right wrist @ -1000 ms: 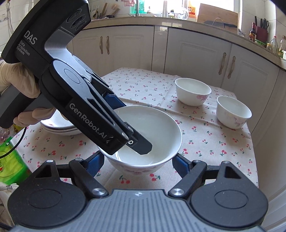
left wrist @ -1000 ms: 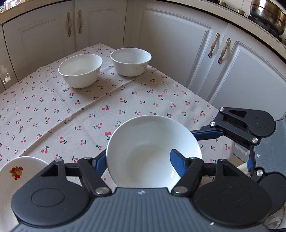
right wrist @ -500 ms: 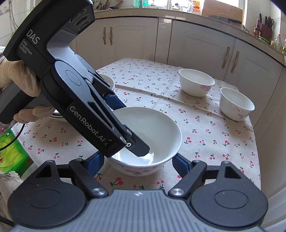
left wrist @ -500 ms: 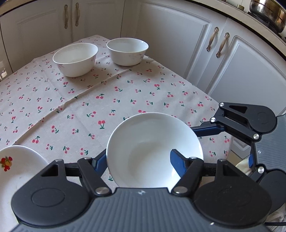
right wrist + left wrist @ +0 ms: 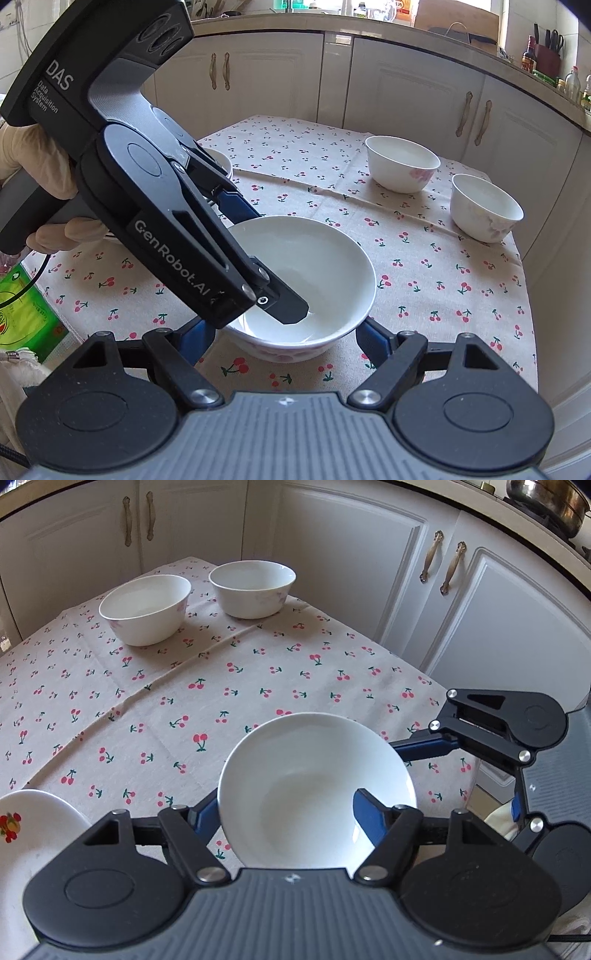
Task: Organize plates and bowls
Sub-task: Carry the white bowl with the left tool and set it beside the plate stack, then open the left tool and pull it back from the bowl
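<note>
A white bowl (image 5: 314,790) (image 5: 314,266) is held above the cherry-print tablecloth (image 5: 221,686). My left gripper (image 5: 284,812) is shut on its rim, one finger inside the bowl (image 5: 286,306) and one outside. My right gripper (image 5: 284,332) is open, its blue fingers either side of the bowl's base, apart from it. Two more white bowls (image 5: 146,607) (image 5: 253,587) stand at the table's far end; they show at the right in the right wrist view (image 5: 402,162) (image 5: 485,206). A plate with a fruit print (image 5: 33,830) lies at the near left.
White kitchen cabinets (image 5: 369,561) close in the table on the far and right sides. A metal pot (image 5: 546,502) sits on the counter. A green packet (image 5: 22,314) lies below the table's left edge. The right gripper's body (image 5: 509,723) is at the table's right edge.
The left gripper has lifted the bowl and carried it forward over the cloth, toward the two far bowls. The right gripper has stayed open under the bowl.
</note>
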Tool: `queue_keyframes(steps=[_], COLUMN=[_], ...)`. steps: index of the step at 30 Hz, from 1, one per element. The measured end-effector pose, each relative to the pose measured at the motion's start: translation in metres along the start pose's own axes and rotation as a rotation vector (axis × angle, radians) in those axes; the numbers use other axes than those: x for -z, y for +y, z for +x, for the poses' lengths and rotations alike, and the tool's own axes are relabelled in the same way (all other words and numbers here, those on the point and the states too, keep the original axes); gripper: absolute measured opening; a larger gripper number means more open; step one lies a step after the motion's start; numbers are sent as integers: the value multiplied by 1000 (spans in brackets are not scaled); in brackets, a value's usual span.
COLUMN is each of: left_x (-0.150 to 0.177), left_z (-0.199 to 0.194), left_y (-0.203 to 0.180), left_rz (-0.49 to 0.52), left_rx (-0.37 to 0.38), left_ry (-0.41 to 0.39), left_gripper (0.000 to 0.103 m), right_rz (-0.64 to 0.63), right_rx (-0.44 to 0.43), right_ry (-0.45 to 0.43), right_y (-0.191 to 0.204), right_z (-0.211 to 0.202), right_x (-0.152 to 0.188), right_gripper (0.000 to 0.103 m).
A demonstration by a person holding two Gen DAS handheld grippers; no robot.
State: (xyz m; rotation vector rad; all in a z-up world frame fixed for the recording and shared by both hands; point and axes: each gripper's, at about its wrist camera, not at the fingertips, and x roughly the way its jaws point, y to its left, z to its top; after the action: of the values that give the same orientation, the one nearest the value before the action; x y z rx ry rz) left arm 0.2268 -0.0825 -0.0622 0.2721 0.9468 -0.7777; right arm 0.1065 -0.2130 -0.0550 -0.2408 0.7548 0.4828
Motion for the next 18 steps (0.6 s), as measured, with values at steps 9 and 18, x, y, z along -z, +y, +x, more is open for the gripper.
queue_keyframes(steps=[9,18], left_x=[0,-8], left_z=[-5,-40], left_y=[1,15], left_rz=[3,-19], left_rx=[-8,-63], left_ry=[-17,-98], left_gripper=[83,93], right_rz=[13,23], right_rx=[-14,1], right_ry=[-51,-100], right_y=[-1,-10], right_z=[-9,-27], right_x=[1,-4], right_gripper=[103,103])
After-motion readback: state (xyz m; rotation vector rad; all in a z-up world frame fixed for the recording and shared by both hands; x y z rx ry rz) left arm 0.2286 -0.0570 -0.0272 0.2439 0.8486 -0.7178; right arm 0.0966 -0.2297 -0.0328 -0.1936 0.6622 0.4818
